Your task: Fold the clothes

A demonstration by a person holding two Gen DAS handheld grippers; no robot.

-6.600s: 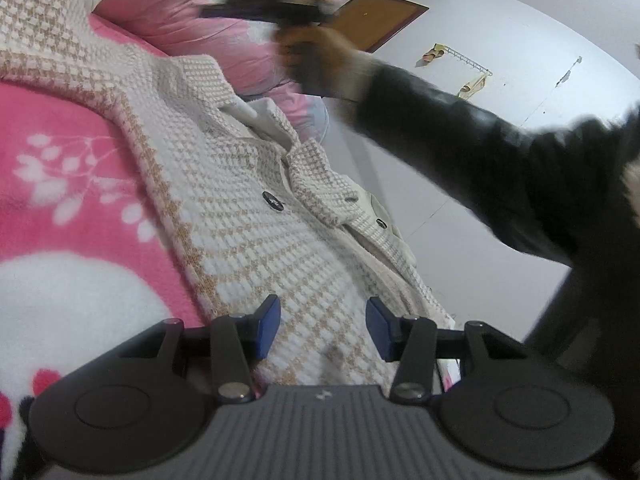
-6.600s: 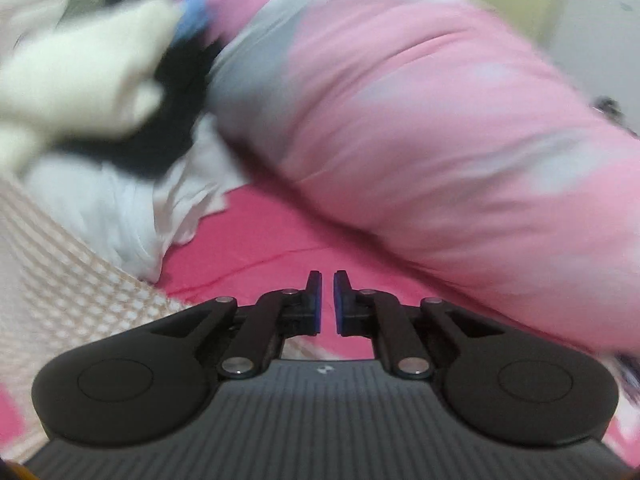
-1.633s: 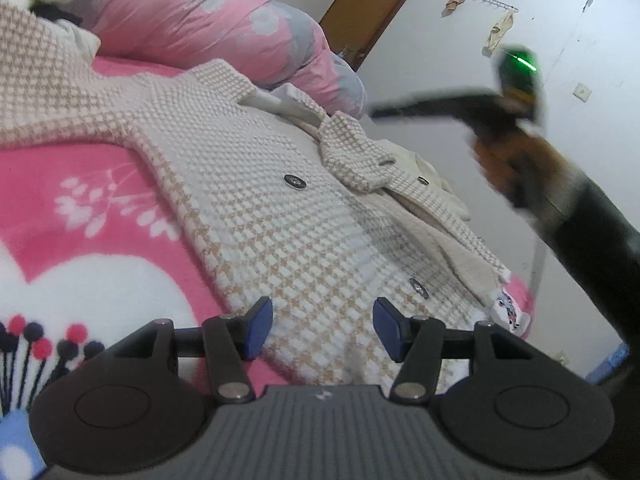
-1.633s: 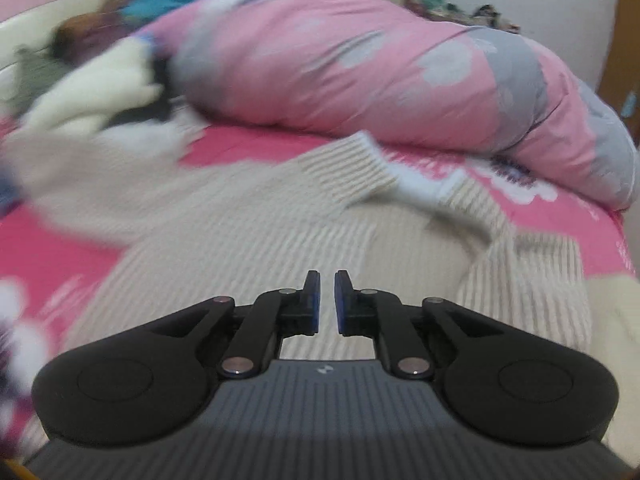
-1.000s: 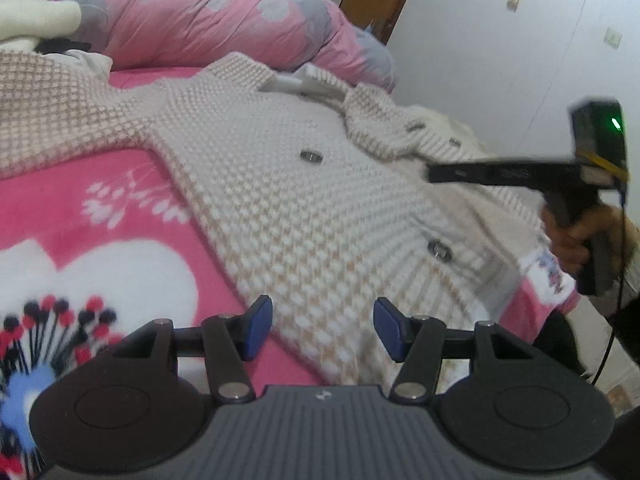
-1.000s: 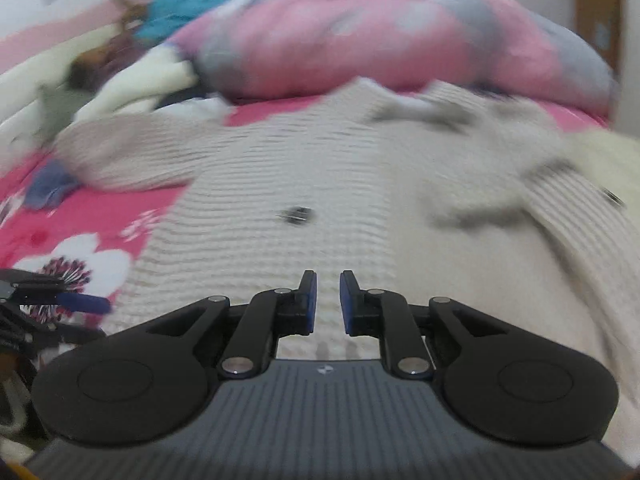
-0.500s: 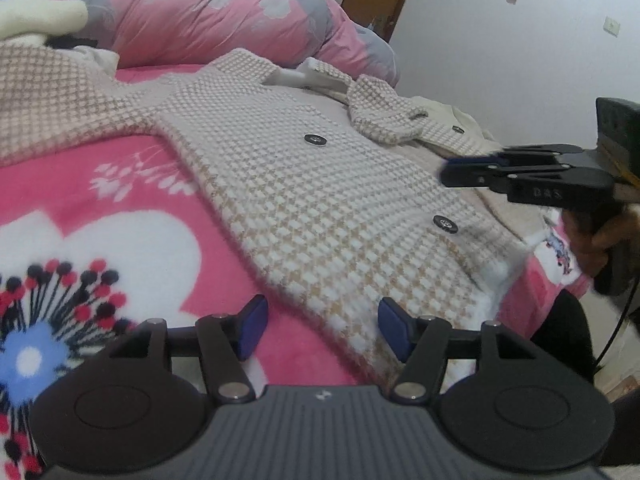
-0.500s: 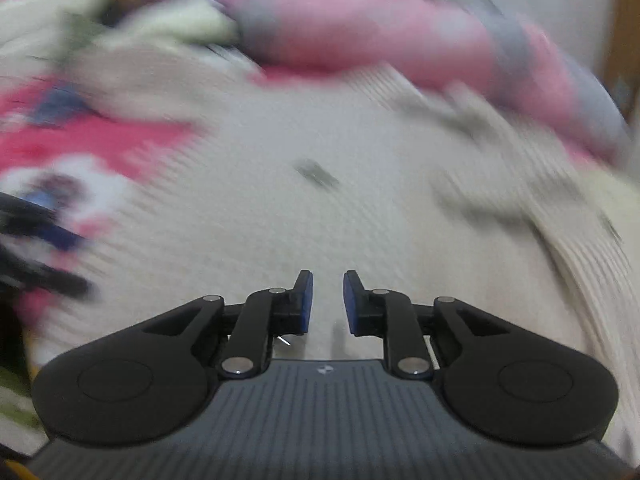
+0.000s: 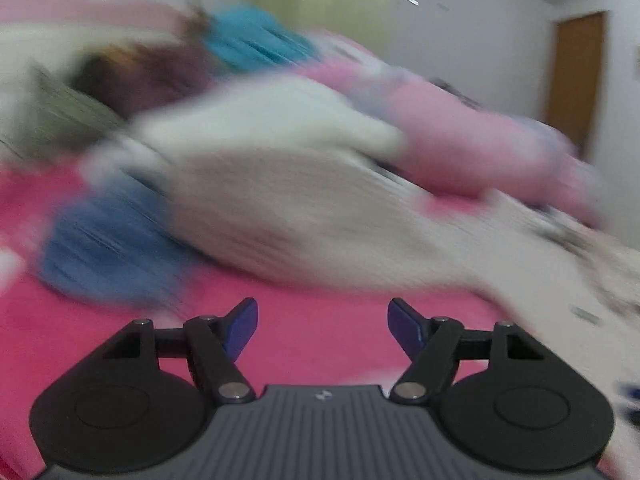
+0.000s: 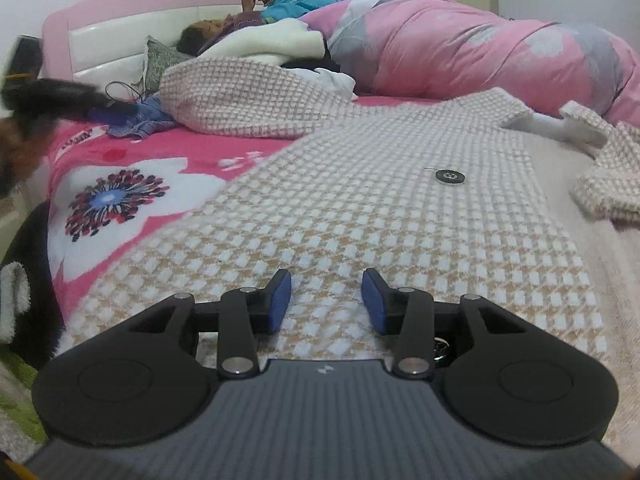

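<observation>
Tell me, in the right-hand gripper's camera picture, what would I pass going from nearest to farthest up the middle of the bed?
Right gripper → checked cardigan → its dark button → rolled pink quilt → pink headboard.

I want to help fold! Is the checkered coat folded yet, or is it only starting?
Only starting. Done: the coat lies spread flat on the pink blanket, one sleeve stretched out. In hand: nothing. The right gripper hovers over the hem, its jaws just opening and empty. The left gripper is open too, over bare blanket; its view is blurred. Left: every fold.
</observation>
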